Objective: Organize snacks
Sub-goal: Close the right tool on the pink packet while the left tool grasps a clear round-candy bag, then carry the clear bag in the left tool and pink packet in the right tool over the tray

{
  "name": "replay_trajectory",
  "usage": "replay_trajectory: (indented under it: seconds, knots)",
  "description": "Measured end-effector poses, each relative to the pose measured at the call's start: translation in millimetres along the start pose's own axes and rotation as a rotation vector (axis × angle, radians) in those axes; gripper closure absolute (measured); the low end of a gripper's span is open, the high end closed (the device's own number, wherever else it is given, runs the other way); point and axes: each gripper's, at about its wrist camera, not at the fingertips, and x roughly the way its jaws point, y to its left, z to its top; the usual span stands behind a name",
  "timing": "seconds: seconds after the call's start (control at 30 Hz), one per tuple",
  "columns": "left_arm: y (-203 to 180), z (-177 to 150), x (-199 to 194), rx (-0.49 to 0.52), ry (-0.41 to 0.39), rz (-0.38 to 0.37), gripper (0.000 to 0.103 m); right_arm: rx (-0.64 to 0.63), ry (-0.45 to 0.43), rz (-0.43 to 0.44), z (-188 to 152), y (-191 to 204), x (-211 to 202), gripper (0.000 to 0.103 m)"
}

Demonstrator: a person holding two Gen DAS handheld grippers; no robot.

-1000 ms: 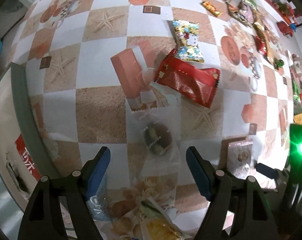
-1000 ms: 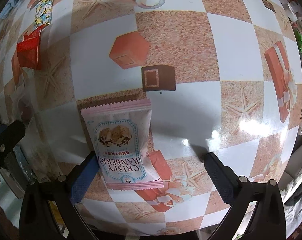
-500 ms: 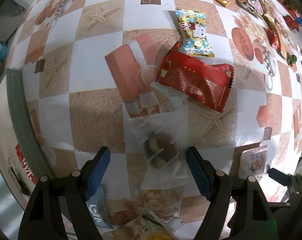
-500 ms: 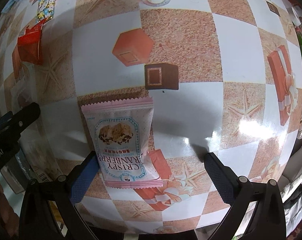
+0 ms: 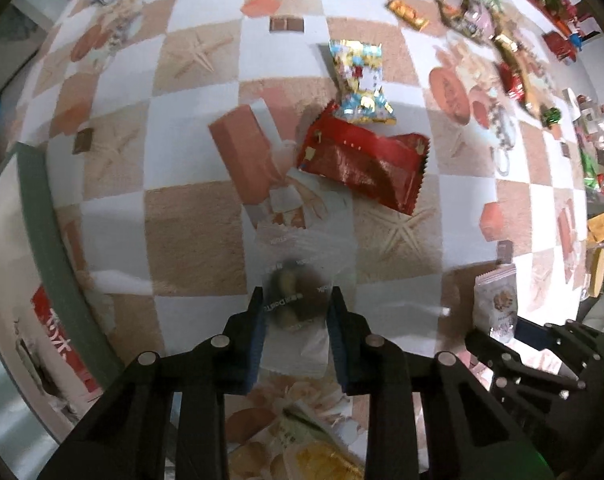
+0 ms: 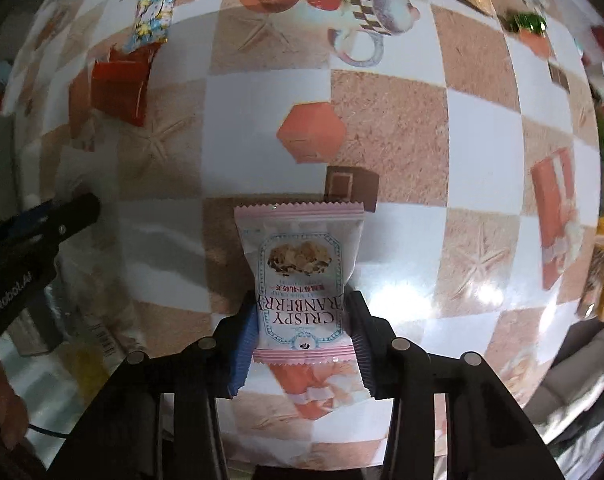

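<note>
Both grippers had narrowed sharply since the earlier frames, when their jaws stood wide on either side of the snacks. The left gripper pointed straight down, jaws closing, and its blue pads pressed both sides of a clear packet with a dark round pastry inside, which lay on the checkered tablecloth. Beyond that packet lay a red wrapper, with a gold and blue candy bag touching its far edge. The right gripper was also closing, its pads against the two sides of a pink Crispy Cranberry packet, gripped at the lower half while the top end reached away from the fingers. That packet lay on the same cloth, just in front of a printed brown square. More loose snacks were strewn along the far right edge of the table in the left wrist view, too blurred to name.
</note>
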Motion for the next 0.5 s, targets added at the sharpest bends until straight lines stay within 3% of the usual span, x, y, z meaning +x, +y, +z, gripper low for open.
replay_trajectory:
  seconds: [0.5]
  knots:
    - [36,-50,-64,0.014,-0.064,0.005,0.071,0.08,-0.02,0.093,-49,-14,-38,0.058]
